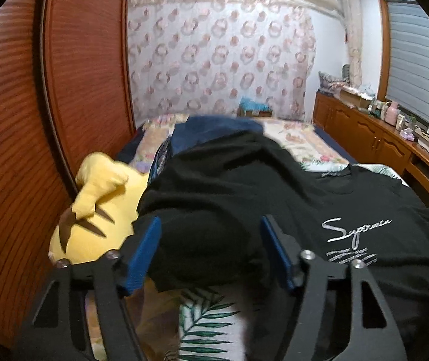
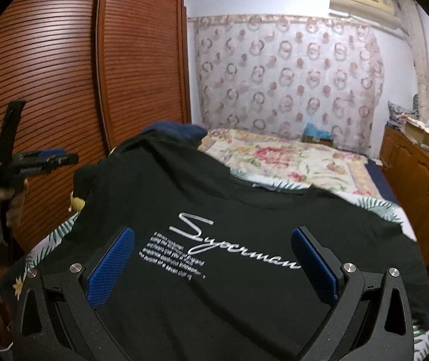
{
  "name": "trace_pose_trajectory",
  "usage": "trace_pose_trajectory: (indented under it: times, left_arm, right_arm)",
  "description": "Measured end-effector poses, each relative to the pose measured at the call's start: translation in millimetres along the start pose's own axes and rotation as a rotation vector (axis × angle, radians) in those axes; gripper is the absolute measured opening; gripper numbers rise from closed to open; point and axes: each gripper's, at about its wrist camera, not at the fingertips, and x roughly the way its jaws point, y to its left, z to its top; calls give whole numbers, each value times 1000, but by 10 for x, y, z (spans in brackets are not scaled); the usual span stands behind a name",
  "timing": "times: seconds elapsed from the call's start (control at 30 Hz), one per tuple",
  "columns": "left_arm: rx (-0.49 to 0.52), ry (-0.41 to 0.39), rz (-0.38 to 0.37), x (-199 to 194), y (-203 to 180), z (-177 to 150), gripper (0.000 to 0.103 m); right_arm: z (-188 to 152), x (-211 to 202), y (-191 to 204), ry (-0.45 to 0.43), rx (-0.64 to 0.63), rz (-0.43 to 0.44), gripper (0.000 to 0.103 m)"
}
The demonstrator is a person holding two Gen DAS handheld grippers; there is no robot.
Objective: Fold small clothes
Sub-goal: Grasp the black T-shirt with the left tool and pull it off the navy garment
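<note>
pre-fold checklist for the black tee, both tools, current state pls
1. Left tool open: ok, fingers spread around a bunched fold of the black t-shirt.
2. Left tool actually gripping cloth: not ok, nothing pinched yet.
3. Right tool open: ok, fingers wide apart above the chest print.
4. Shirt laid flat: not ok, the side near the yellow plush toy is heaped up.
5. Plush toy clear of the shirt: not ok, the cloth's edge lies against it.
6. Sleeves and hem located: cannot tell, edges run out of both views.
</note>
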Motion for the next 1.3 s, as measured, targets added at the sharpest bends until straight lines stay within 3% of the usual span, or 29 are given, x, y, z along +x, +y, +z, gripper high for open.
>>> trace_pose_trajectory:
  times: [0.23,0.37,0.83,0.93,1.13,1.3]
  left_arm:
    - [-46,69,20,206,251,-164,59]
    - [-73,91,16,319,348,-179,50]
    - [-86,97,-8,418,468,-184,6]
    - [-63,72,17,332,399,-158,4]
    - [-14,-41,-6,-34,137,48,3]
    - [50,-109,-81,-245,-244,317,3]
  right_arm:
    - [52,59,-106,42,-2,21,103]
    - [68,87,-72,50,1,21,103]
    - [8,166,16,50,23,13,103]
    - [-5,161,21,49,25,10,103]
    - [-29,148,17,44,36,1,103]
    - [-27,105,-31,34,50,-11,103]
